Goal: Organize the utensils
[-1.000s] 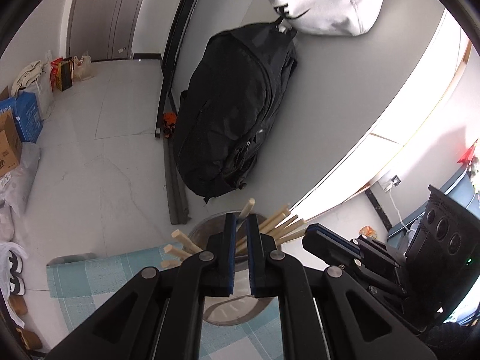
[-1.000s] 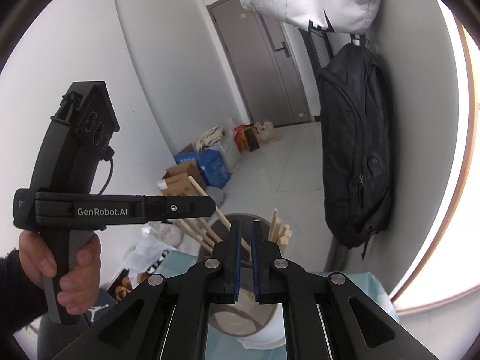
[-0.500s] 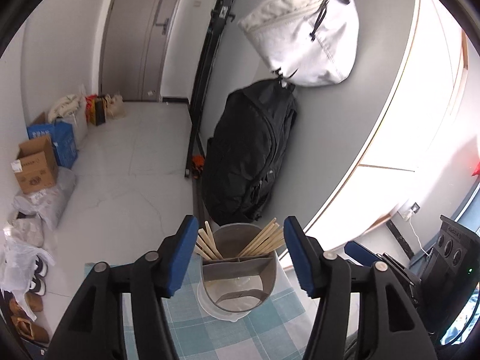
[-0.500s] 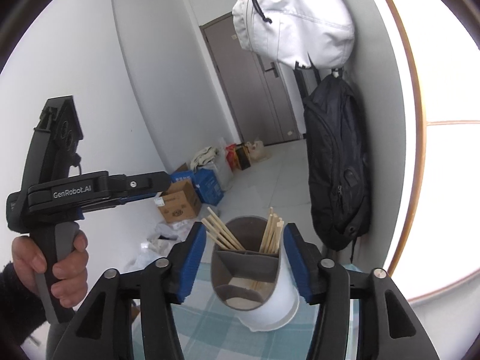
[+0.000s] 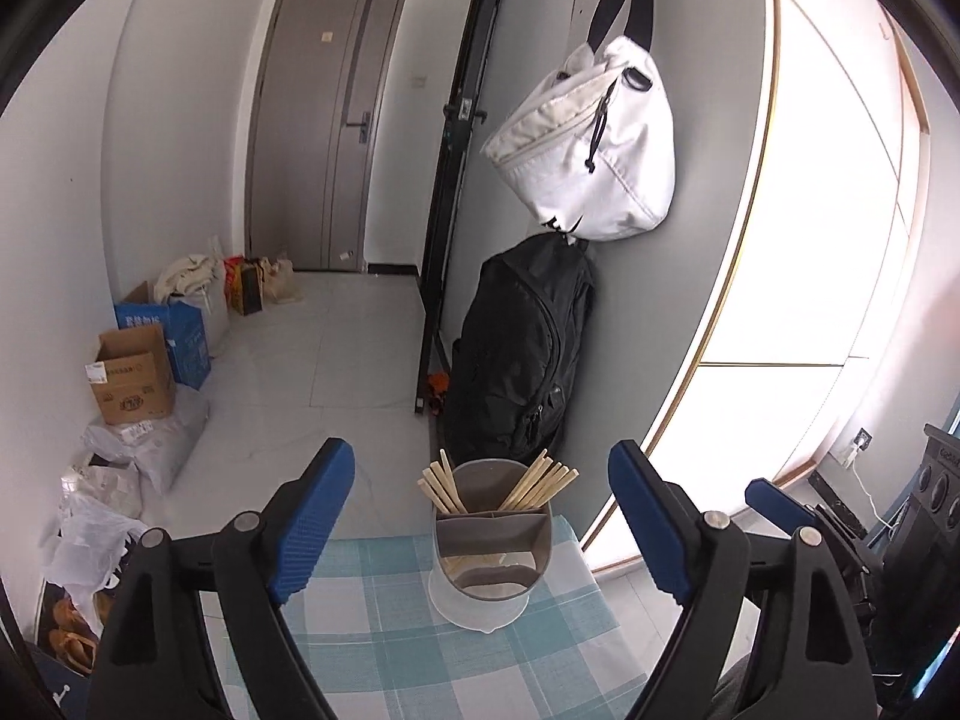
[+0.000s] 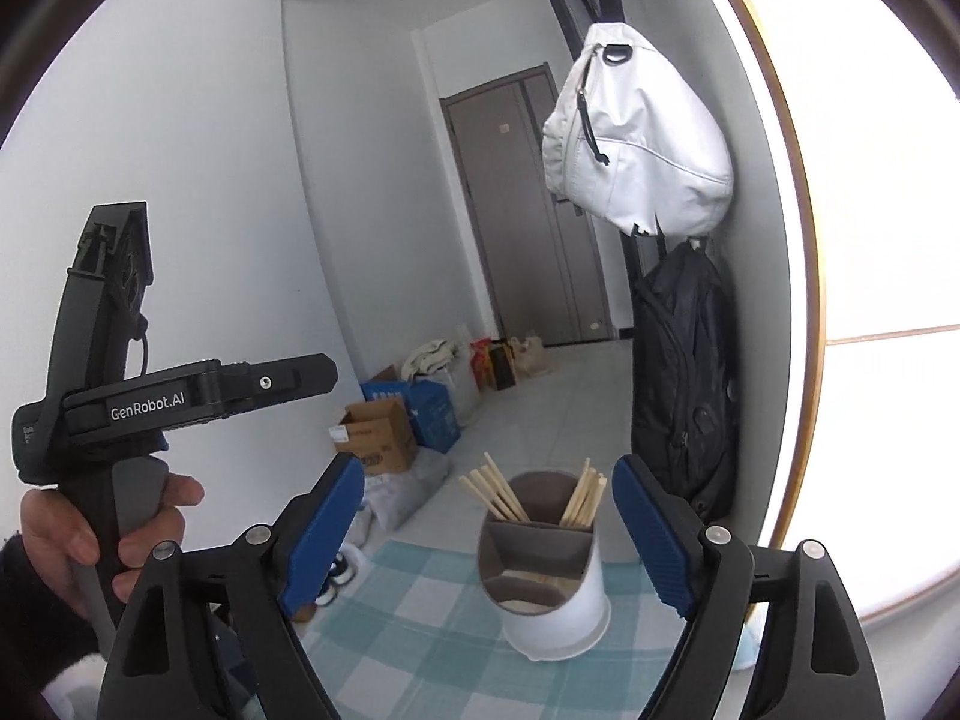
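A white utensil holder point(image 5: 489, 564) point(image 6: 549, 570) with a grey divided insert stands on the checked tablecloth point(image 5: 384, 648) point(image 6: 420, 630). Two bundles of wooden chopsticks point(image 5: 441, 483) point(image 6: 498, 495) lean out of its back compartments, one left, one right. My left gripper point(image 5: 483, 531) hovers behind and above the holder, its jaws opening wide with nothing pressed between the blue pads. My right gripper point(image 6: 489, 531) does the same, jaws opening, empty. The left gripper's body, held by a hand point(image 6: 66, 534), shows at the left of the right wrist view.
A black backpack point(image 5: 519, 354) and a white bag point(image 5: 591, 144) hang on the wall beyond the table's far edge. Cardboard boxes point(image 5: 129, 375) and plastic bags point(image 5: 108, 480) lie on the floor to the left. A bright window point(image 5: 810, 240) fills the right.
Both grippers went from shut above the chopsticks to wide open, and both pulled back and up from the holder, which now appears smaller and farther off.
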### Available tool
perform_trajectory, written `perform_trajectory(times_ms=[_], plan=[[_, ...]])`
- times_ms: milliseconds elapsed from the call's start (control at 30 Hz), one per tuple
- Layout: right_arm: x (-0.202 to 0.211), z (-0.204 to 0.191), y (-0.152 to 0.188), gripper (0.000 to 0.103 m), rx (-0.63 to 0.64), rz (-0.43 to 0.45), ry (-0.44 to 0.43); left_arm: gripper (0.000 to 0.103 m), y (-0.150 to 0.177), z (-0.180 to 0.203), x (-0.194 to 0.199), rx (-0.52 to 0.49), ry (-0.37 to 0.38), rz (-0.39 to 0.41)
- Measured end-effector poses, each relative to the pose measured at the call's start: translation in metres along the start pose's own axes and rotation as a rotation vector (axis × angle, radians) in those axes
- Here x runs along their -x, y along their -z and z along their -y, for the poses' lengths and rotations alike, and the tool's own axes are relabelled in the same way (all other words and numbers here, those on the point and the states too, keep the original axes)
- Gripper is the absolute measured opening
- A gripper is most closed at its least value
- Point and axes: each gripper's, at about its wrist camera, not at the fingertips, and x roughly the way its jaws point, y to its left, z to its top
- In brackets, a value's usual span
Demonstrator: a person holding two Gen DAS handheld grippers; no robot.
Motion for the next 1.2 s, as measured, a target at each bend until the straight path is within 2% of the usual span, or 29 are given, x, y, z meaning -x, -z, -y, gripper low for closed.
perform_trajectory(times_ms=[167,200,267,533,667,800,933,1100,1200], plan=[[0.020,-0.010,0.004,0.097,0.010,0.042,-0.010,0.085,0.010,0.002,0.019,0.017,-0.010,0.029],[0.026,-0.013,0.006,0.098,0.014,0.051,-0.005,0.090,0.011,0.001,0.022,0.018,-0.011,0.032],[0.036,-0.017,0.010,0.099,0.025,0.066,-0.005,0.095,0.017,0.002,0.030,0.017,-0.020,0.049],[0.067,-0.033,0.036,0.103,0.089,0.155,-0.020,0.098,0.050,0.000,0.055,0.010,-0.066,0.144],[0.067,-0.032,0.054,0.103,0.109,0.149,-0.019,0.101,0.070,-0.006,0.057,0.016,-0.100,0.182],[0.064,-0.026,0.072,0.103,0.075,0.148,-0.001,0.101,0.090,-0.012,0.054,0.036,-0.122,0.217],[0.059,-0.022,0.078,0.103,0.053,0.141,0.022,0.101,0.104,-0.020,0.038,0.028,-0.170,0.218],[0.049,-0.024,0.087,0.103,0.116,0.120,0.073,0.101,0.113,-0.030,0.017,0.049,-0.198,0.173],[0.037,-0.012,0.094,0.103,0.064,0.090,0.083,0.101,0.117,-0.033,0.006,0.041,-0.216,0.155]])
